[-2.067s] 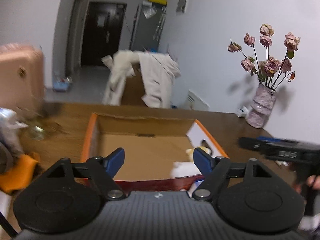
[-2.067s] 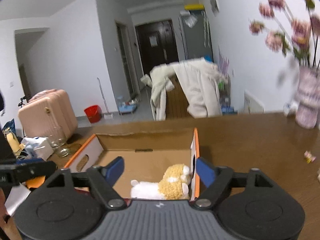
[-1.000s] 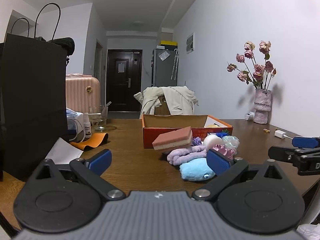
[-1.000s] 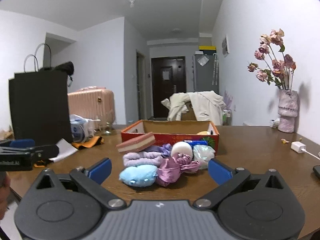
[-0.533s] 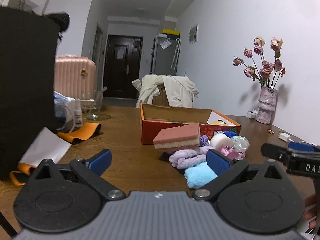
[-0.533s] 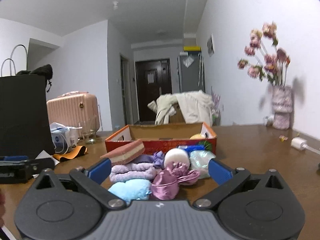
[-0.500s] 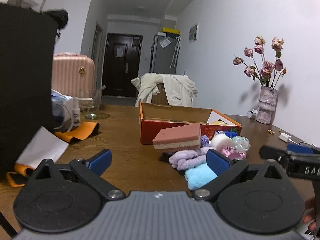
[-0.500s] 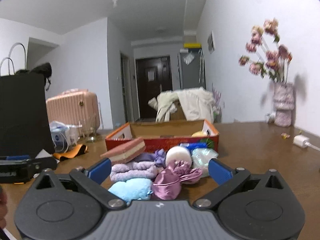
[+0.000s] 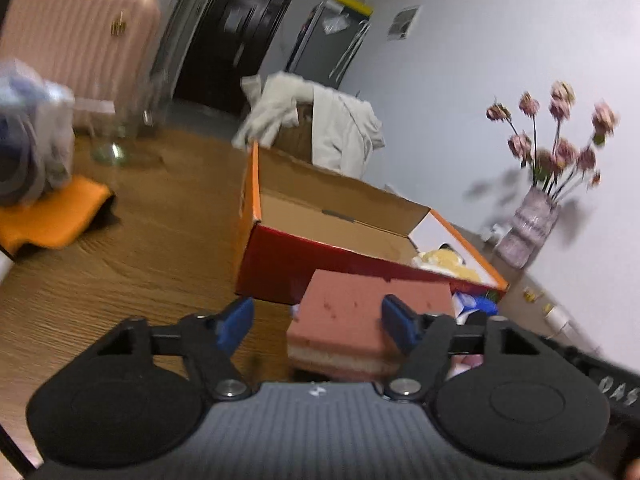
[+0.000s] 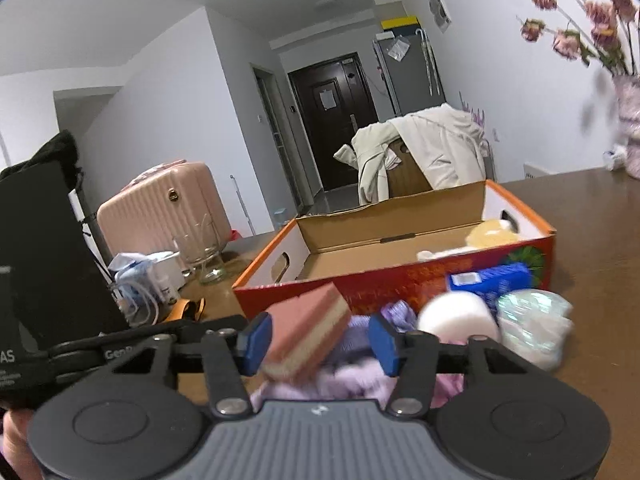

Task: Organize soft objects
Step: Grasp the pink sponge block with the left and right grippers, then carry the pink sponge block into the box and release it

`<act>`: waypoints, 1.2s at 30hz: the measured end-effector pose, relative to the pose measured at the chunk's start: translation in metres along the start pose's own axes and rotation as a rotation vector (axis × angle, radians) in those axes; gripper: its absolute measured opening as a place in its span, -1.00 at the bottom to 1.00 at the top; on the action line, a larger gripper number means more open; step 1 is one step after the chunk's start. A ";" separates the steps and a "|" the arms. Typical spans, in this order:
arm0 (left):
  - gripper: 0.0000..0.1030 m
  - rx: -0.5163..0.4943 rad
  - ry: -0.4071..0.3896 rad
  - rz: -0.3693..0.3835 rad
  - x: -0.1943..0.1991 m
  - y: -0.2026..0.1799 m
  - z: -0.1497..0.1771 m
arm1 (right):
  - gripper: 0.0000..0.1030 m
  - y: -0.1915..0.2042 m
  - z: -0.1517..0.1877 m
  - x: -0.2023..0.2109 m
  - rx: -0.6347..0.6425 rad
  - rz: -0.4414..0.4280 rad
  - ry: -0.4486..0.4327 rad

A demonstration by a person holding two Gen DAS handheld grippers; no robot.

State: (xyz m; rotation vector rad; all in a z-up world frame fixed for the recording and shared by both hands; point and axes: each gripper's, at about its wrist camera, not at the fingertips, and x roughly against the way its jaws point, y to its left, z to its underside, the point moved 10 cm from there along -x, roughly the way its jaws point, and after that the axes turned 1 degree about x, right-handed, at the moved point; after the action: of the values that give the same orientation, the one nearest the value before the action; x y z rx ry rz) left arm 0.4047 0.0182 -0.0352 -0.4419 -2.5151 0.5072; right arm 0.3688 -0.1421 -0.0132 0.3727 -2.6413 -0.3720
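Observation:
A pink sponge block (image 9: 360, 320) lies on top of a pile of soft things in front of the open orange-red cardboard box (image 9: 320, 252). My left gripper (image 9: 318, 324) is open; the sponge lies between its fingers, nearer the right one. My right gripper (image 10: 318, 340) is open too, with the sponge (image 10: 306, 330) between its fingers, above a lilac towel (image 10: 344, 384). A white ball (image 10: 456, 320), a clear bag (image 10: 532, 328) and a blue pack (image 10: 492, 280) lie to the right. A yellow plush toy (image 10: 488, 236) sits in the box (image 10: 400, 276).
A vase of pink roses (image 9: 532, 224) stands at the table's far right. An orange cloth (image 9: 52, 216), a glass (image 10: 204, 256) and a black bag (image 10: 44, 252) are on the left. A chair with a cream coat (image 10: 420, 156) stands behind the table.
Both grippers have moved in close and downward onto the pile; the pink sponge now lies between the fingers of each. The jaw gaps look narrower than before.

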 end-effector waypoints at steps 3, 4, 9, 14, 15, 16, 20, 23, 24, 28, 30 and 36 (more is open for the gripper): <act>-0.21 0.081 0.046 0.072 -0.012 0.006 0.000 | -0.18 -0.001 0.004 -0.018 -0.020 -0.016 0.021; -0.21 0.104 0.052 0.085 -0.012 0.006 0.001 | -0.18 -0.001 0.007 -0.023 -0.028 -0.019 0.030; -0.31 0.095 0.045 0.071 -0.012 0.004 0.003 | -0.19 -0.007 0.015 -0.031 -0.055 -0.016 0.028; -0.37 0.054 0.015 0.073 -0.003 -0.002 0.001 | -0.25 -0.006 0.011 -0.027 -0.064 -0.015 0.031; -0.39 0.054 0.009 0.072 0.001 -0.004 0.002 | -0.26 -0.005 0.009 -0.023 -0.066 -0.015 0.032; -0.39 0.059 0.004 0.076 0.007 -0.008 0.002 | -0.26 -0.003 0.007 -0.017 -0.063 -0.015 0.027; -0.39 0.032 -0.029 0.098 0.042 -0.031 0.009 | -0.28 0.002 0.000 0.017 -0.034 -0.026 -0.001; -0.39 0.031 -0.039 0.091 0.066 -0.048 0.023 | -0.29 0.003 0.003 0.044 -0.028 -0.044 0.002; -0.39 0.023 -0.040 0.085 0.074 -0.052 0.028 | -0.29 0.003 0.006 0.050 -0.024 -0.048 0.008; -0.39 -0.030 -0.036 0.026 0.105 -0.068 0.058 | -0.30 0.004 0.028 0.074 -0.013 -0.086 0.060; -0.39 -0.035 -0.018 0.011 0.118 -0.070 0.074 | -0.30 0.001 0.043 0.083 -0.044 -0.111 0.095; -0.39 -0.035 -0.011 -0.004 0.147 -0.074 0.101 | -0.34 -0.001 0.072 0.107 -0.103 -0.158 0.135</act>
State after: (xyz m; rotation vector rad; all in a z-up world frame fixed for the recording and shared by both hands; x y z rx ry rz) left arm 0.2149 -0.0141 -0.0191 -0.4488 -2.5384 0.4657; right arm 0.2432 -0.1627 -0.0340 0.5541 -2.4572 -0.5122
